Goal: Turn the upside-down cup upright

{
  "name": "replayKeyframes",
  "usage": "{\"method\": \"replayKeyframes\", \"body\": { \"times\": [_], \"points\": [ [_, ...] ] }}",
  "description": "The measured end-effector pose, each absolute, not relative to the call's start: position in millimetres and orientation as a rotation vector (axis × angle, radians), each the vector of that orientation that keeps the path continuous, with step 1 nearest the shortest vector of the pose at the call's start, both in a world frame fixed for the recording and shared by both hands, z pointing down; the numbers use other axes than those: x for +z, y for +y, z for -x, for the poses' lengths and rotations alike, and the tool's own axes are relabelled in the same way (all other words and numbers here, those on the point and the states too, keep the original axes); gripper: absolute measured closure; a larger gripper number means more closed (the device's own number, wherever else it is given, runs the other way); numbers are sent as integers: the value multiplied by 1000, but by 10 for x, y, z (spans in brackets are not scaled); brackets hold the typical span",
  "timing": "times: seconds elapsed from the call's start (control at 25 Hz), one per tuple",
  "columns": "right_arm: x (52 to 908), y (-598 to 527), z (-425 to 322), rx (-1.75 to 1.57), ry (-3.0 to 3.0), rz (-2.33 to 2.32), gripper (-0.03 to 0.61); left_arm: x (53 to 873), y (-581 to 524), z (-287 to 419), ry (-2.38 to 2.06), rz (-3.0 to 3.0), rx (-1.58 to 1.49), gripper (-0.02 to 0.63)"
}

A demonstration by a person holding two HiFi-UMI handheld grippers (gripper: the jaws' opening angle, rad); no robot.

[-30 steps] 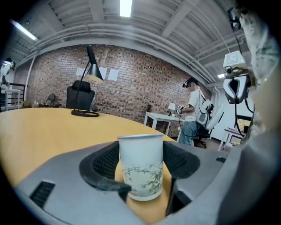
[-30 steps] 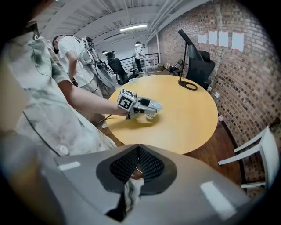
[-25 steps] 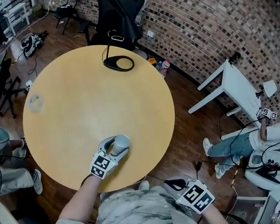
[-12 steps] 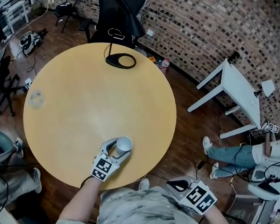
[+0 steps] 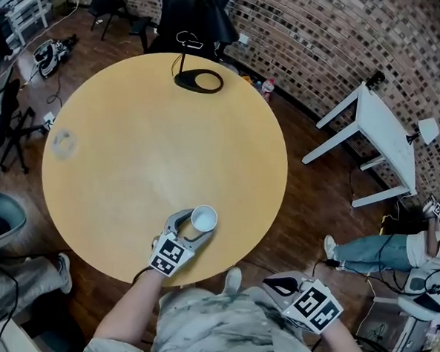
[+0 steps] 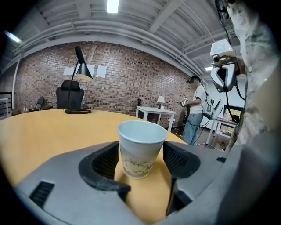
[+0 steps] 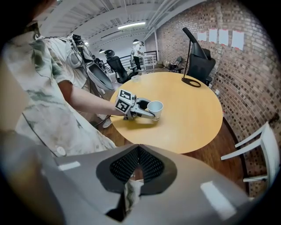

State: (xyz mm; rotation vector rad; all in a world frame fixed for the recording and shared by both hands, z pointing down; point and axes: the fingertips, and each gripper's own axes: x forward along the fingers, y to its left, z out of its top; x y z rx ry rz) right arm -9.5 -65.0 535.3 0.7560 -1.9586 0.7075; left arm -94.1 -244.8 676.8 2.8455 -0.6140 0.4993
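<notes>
one round table [image 5: 133, 144], cup [image 5: 204, 218], brick wall [image 5: 325, 37]

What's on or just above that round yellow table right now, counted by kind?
paper cup, upright: 1
left gripper, around that cup: 1
desk lamp: 1
small clear item, too faint to identify: 1
Total: 4
</notes>
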Motion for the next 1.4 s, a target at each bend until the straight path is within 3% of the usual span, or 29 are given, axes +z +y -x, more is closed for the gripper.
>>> {"method": "replayKeyframes", "body": {
  "times": [0.36, 0.64, 0.84, 1.0, 1.4],
  "points": [
    [5399, -429, 126, 733, -1988, -766, 575, 6731, -2273, 1137, -637, -2845, 576, 299],
    [5256, -93, -6, 657, -2089, -740, 575, 6086, -1822, 1291, -814, -2800, 558, 306],
    [5153, 491, -292, 600, -2189, -734, 575, 5333, -887, 1127, -906, -2803, 473, 320],
    [5167, 1061, -462, 570, -2291, -680, 575, 4736, 111, 1026, -1040, -2782, 369, 390],
    [5014, 2245, -518, 590, -2428, -619, 568, 3855, 1975, 682, -936, -2754, 224, 396]
  ]
}}
